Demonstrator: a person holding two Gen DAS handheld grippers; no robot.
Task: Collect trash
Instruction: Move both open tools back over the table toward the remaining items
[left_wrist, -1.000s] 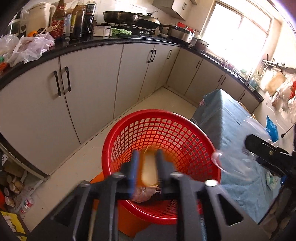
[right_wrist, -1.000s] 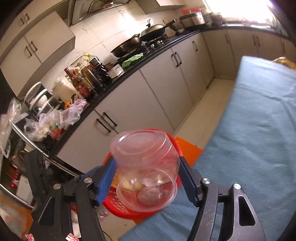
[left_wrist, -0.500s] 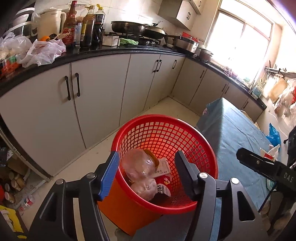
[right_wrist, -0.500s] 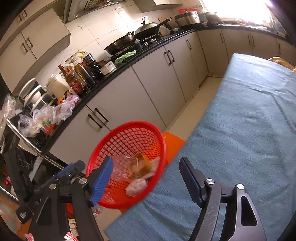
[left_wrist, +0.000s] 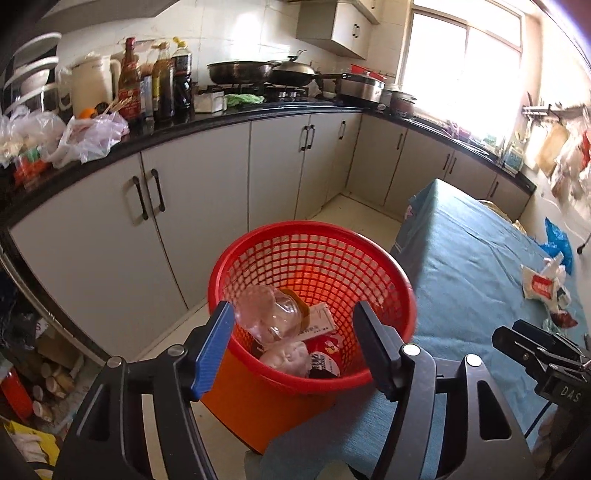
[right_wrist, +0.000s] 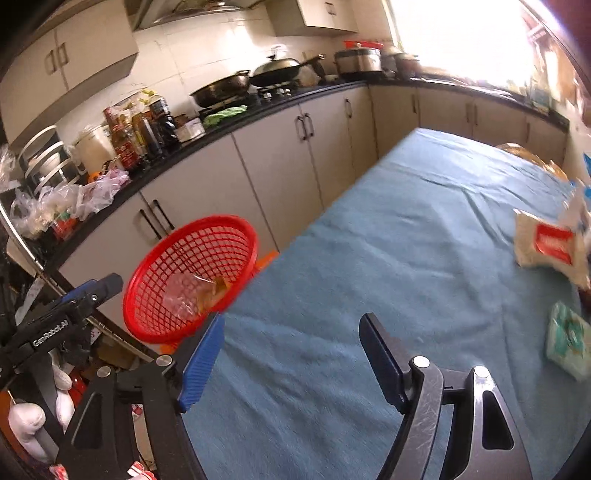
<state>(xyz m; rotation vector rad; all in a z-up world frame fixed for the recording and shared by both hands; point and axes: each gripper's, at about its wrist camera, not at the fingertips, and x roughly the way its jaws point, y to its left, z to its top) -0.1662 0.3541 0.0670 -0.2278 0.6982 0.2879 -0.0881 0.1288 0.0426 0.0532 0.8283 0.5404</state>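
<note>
1. Right gripper (right_wrist: 291, 360): jaws spread apart, nothing between them. It hangs over bare blue tablecloth (right_wrist: 369, 240).
2. Left gripper (left_wrist: 295, 345): jaws likewise apart and empty, hanging over the near rim of the red basket (left_wrist: 221, 273).
3. Basket contents, left view: clear plastic jar (left_wrist: 269, 315) lying on its side, a pale wad (left_wrist: 286, 356) below it, a small carton (left_wrist: 317, 325) at 3 o'clock of the jar.
4. Remaining trash, right view: green-and-white packet (right_wrist: 567, 339) at 2 o'clock of the right gripper, near; white packet with red label (right_wrist: 550, 245) beyond it at 1 o'clock. Both lie flat on the cloth; the labelled one's long axis runs roughly left to right. The green packet is blurred, axis unclear.
5. Judgement: the right gripper is the nearer one; the next pick calls for a swing toward 2 o'clock. The basket sits at 10 o'clock of it, off the table edge.
</note>
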